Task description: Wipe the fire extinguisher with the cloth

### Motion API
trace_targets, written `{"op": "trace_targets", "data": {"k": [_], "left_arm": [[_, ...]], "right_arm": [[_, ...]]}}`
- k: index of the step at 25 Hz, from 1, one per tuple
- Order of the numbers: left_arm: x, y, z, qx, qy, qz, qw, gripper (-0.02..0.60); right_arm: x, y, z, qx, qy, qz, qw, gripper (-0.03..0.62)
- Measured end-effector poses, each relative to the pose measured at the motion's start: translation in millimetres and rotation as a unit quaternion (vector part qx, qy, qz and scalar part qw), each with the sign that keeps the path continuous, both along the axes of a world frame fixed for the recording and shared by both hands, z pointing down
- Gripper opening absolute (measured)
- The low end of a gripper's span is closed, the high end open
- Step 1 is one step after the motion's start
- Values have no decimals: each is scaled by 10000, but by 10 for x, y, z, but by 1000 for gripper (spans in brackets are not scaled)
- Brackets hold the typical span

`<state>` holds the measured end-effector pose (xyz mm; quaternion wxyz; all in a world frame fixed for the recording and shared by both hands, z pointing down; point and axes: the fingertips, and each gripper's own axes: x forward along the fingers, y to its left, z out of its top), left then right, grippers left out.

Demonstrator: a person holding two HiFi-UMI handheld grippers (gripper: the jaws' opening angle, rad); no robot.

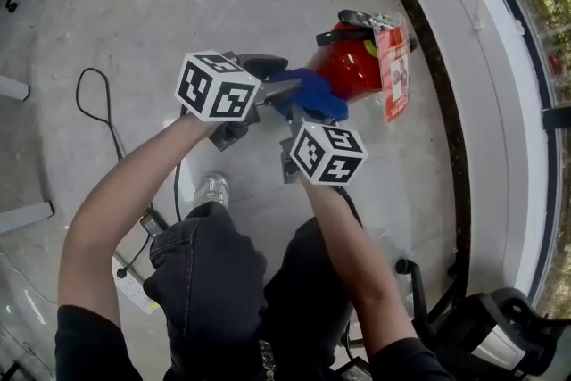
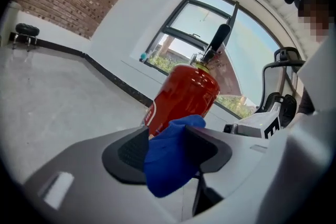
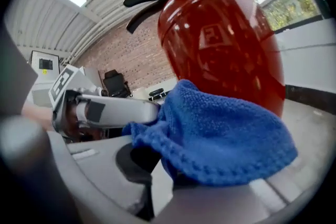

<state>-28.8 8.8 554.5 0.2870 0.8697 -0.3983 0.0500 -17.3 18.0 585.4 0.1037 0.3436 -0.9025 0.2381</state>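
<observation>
Left tool (image 2: 170, 147): spread, blue cloth (image 3: 220, 134) between its jaws.
Right tool (image 3: 157, 165): pinching the cloth.
Fire extinguisher (image 1: 352, 67): red, at 1 o'clock from both tools, just beyond cloth.

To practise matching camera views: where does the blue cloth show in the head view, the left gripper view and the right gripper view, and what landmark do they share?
Head view: blue cloth at centre, against the red fire extinguisher.
Left gripper view: cloth low centre, in front of the extinguisher.
Right gripper view: cloth lower centre-right, in front of the extinguisher.
Shared landmark: the red fire extinguisher.
</observation>
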Motion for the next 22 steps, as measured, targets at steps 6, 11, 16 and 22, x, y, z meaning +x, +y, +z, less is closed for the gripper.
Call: {"op": "trace_targets", "data": {"k": [6,11,16,22], "left_arm": [[99,-109,336,-419,-457,176,9979,97],[-12,-297,739,-470,-992,-248,9936,55],[-100,-546,1216,-605,-1061,-711,9900,54],[-101,-692,1870,-979,-1175,-875,9844,52]], "right_arm": [[-125,59,301,73,683,-484,9965,64],[-45,221,562,-283,999,-936,9902,144],[205,453,549,-413,1116,-1244,9851,144],[594,579,468,-530,1182,-1319,9828,144]]}}
